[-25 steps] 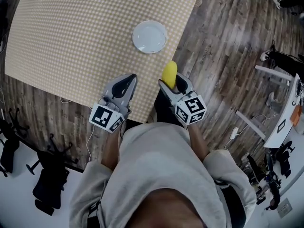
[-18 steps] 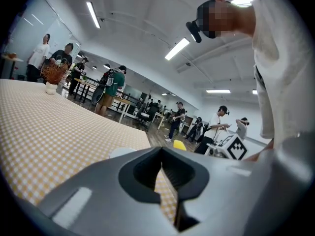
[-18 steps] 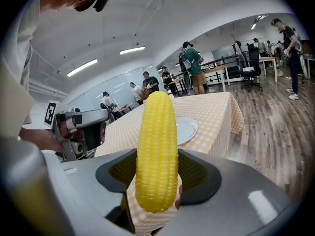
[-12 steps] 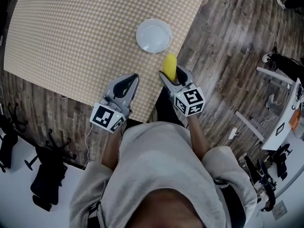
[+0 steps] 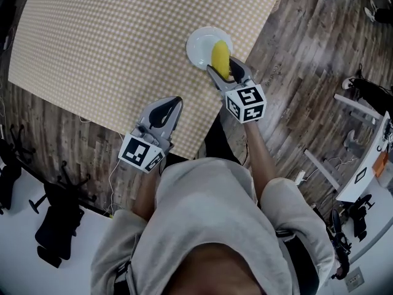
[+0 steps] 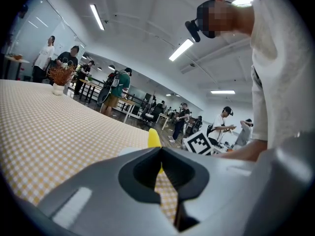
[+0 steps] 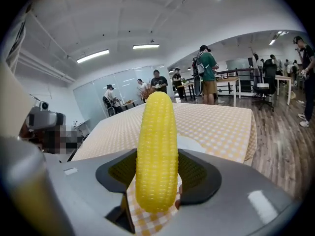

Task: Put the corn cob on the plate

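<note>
A yellow corn cob [image 5: 220, 58] stands out forward from my right gripper [image 5: 225, 72], which is shut on its lower half. In the head view the cob lies over the near part of the small white plate [image 5: 201, 42], close to the table's right edge. The right gripper view shows the cob [image 7: 156, 146] upright between the jaws, with the plate's rim [image 7: 195, 144] just behind it. My left gripper [image 5: 168, 108] rests lower left over the checked cloth, its jaws shut with nothing in them. From the left gripper view the cob's tip [image 6: 153, 137] shows beyond the jaws.
A yellow-and-white checked cloth [image 5: 110, 42] covers the table, and its right edge runs just beside the plate. Wood floor [image 5: 319, 54] lies to the right. Chairs and desks stand around, and several people are far off in the room.
My right gripper has carried the corn cob forward, from the table's near edge to over the plate. The left gripper has hardly moved.
</note>
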A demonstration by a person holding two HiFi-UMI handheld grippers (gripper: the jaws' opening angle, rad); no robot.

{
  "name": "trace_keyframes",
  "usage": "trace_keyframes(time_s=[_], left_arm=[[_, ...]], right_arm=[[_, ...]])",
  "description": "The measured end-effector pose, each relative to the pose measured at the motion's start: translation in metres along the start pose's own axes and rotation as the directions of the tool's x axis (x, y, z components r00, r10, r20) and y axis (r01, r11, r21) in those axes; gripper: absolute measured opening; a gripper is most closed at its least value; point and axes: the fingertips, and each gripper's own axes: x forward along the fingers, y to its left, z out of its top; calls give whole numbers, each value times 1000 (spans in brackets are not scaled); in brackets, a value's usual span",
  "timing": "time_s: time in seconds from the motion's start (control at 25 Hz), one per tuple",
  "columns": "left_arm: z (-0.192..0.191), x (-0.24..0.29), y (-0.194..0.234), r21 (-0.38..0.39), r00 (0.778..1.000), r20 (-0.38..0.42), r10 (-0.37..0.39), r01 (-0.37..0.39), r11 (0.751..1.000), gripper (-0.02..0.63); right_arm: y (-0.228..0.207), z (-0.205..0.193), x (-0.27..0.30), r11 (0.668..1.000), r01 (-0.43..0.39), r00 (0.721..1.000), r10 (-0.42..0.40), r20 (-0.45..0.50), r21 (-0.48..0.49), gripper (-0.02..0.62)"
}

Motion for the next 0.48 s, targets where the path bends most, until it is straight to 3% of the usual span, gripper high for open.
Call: trace_keyframes(time_s=[0.32, 0.48], left_arm=[[2, -3, 7, -10, 1000, 11, 19, -18, 1000, 8], [3, -4, 9, -14, 1000, 12, 19, -18, 1000, 8]], right_arm=[[-17, 5, 21, 1000, 10, 999, -11, -31, -27, 252], [-18, 7, 30, 990, -12, 997, 0, -83, -141, 252]])
